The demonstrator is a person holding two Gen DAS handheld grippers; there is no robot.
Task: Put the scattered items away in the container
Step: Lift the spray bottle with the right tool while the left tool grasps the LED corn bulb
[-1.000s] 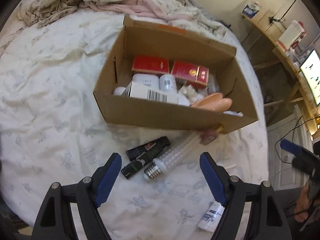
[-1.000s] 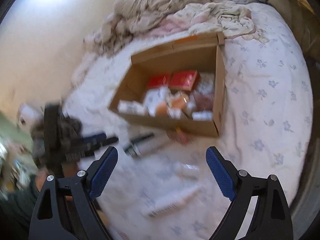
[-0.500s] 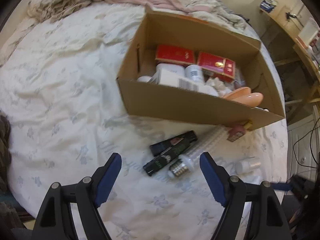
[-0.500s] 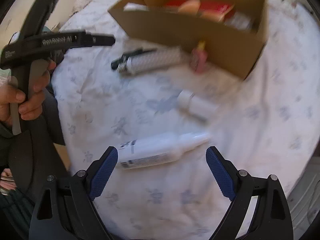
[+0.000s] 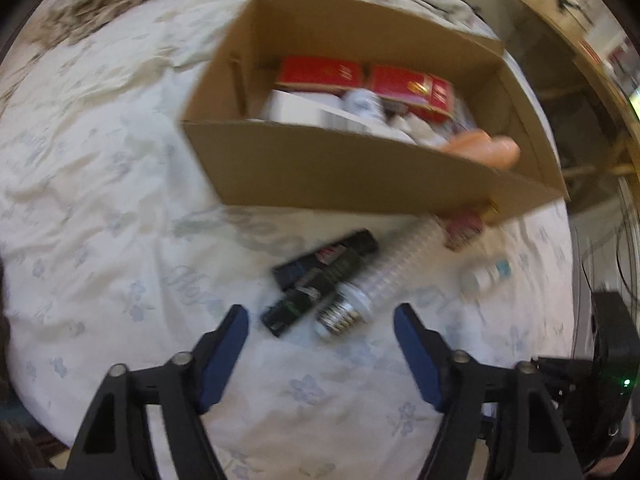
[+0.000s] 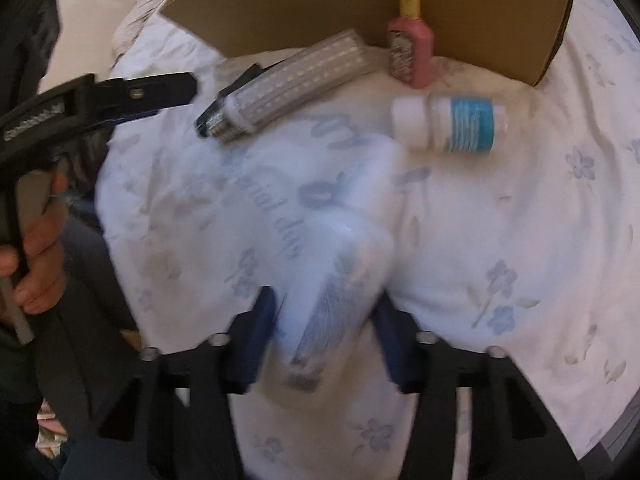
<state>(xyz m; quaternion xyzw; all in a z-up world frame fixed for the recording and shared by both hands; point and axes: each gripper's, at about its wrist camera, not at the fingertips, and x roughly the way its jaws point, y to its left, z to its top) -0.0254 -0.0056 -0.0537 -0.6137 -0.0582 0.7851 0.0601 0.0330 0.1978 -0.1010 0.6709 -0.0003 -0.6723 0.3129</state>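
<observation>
The right gripper (image 6: pixel 324 316), wide open half a second ago, now seemingly pinches the blurred white bottle (image 6: pixel 340 280), ready for boxing; left gripper (image 5: pixel 320 344) hovers open.

Soft, even indoor light falls on the bed (image 5: pixel 120 184) in both views, with only faint shadows under the box (image 5: pixel 340 176). Both pictures bulge like fisheyes, with black corners. The left view is smeared by motion, worst on the box's contents. In the right view the white bottle (image 6: pixel 340 292) between the fingers (image 6: pixel 256 340) is badly blurred; the sheet looks bluish and slightly washed out.
</observation>
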